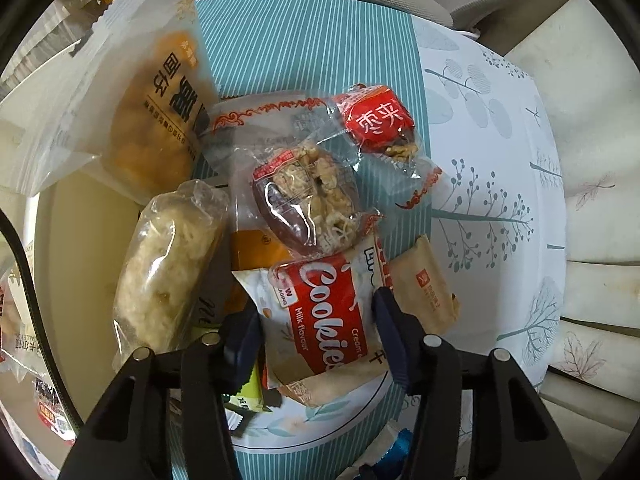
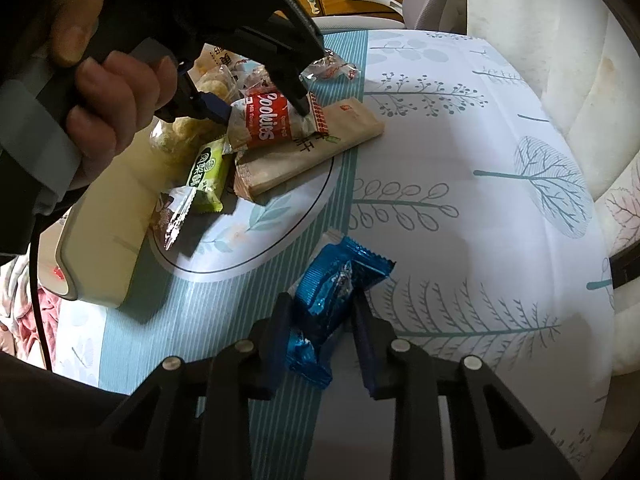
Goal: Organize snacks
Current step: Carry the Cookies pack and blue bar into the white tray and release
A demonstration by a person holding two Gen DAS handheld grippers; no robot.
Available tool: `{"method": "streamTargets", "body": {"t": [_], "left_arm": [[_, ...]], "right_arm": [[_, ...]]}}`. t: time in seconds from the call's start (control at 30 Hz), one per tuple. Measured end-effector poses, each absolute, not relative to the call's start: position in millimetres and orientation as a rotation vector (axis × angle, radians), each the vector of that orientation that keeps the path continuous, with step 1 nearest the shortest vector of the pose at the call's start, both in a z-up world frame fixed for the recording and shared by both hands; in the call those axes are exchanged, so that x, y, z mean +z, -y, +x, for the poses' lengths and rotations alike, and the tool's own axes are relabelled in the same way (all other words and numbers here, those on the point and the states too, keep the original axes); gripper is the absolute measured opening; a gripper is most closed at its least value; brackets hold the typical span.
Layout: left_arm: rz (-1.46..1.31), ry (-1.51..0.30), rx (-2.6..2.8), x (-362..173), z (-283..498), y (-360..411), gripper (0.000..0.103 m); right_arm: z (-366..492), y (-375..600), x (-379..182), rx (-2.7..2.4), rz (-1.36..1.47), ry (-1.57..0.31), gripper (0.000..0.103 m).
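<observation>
A red and white Cookies packet (image 1: 332,312) lies on top of a heap of snacks on the table. My left gripper (image 1: 316,320) points down over it and is shut on it, one pad pressing each side. The right wrist view shows the same grip (image 2: 260,112) on the Cookies packet (image 2: 264,124), with a hand around the handle. Nearer the table's front, my right gripper (image 2: 320,316) is shut on a crinkled blue foil packet (image 2: 332,284), which rests on the tablecloth.
The heap holds a brown paper packet (image 2: 320,140), a green packet (image 2: 208,176), a clear-wrapped walnut date (image 1: 308,200), a red-labelled sweet (image 1: 376,120), a puffed-rice roll (image 1: 168,272) and a bread bag (image 1: 152,120). A cream box (image 2: 104,220) stands left; a pale sofa (image 2: 560,60) right.
</observation>
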State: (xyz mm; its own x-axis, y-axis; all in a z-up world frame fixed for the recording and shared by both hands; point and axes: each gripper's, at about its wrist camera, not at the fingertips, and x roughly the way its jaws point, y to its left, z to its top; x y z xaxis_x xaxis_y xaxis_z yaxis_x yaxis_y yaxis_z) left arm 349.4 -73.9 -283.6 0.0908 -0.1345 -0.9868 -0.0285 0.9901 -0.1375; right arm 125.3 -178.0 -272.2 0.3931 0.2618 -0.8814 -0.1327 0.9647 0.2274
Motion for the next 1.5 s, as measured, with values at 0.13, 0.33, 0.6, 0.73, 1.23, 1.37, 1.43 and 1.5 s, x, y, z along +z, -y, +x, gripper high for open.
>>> {"method": "streamTargets", "body": {"t": [0.13,0.33,0.6,0.73,1.23,1.37,1.43,1.5], "left_arm": [[-0.135,-1.481,-0.077,-281.3,344.7,73.5,0.049],[-0.129,-1.479,-0.083,-264.9,333.2,69.4,0.049],[-0.135,-1.482,-0.127,-239.0,316.1,70.4,0.049],[-0.134,-1.483,-0.16,-222.9,305.2,63.4,0.05],[-0.165,-1.473,-0.265,-159.9,255.9,-5.1,0.05],[-0.228,-1.482,-0.301,-149.2,243.7,-35.2,0.05],[-0.236,-1.465,-0.317,-142.1,236.5,-49.1,0.05],[-0.246,-1.456,-0.327,-135.8,229.5,-66.4,0.05]], "right_arm": [[125.5,183.0,-271.0,0.24,0.132,-1.137,0.029],[123.9,190.1,-267.3,0.224,0.137,-1.132,0.029],[120.8,191.4,-258.3,0.216,0.136,-1.121,0.029],[117.1,189.6,-248.6,0.21,0.144,-1.093,0.029],[112.1,160.2,-193.9,0.173,0.107,-0.984,0.029],[110.1,142.1,-180.1,0.156,0.09,-0.959,0.029],[108.5,129.2,-173.2,0.153,0.086,-0.95,0.029],[106.6,116.3,-166.7,0.156,0.08,-0.937,0.029]]}}
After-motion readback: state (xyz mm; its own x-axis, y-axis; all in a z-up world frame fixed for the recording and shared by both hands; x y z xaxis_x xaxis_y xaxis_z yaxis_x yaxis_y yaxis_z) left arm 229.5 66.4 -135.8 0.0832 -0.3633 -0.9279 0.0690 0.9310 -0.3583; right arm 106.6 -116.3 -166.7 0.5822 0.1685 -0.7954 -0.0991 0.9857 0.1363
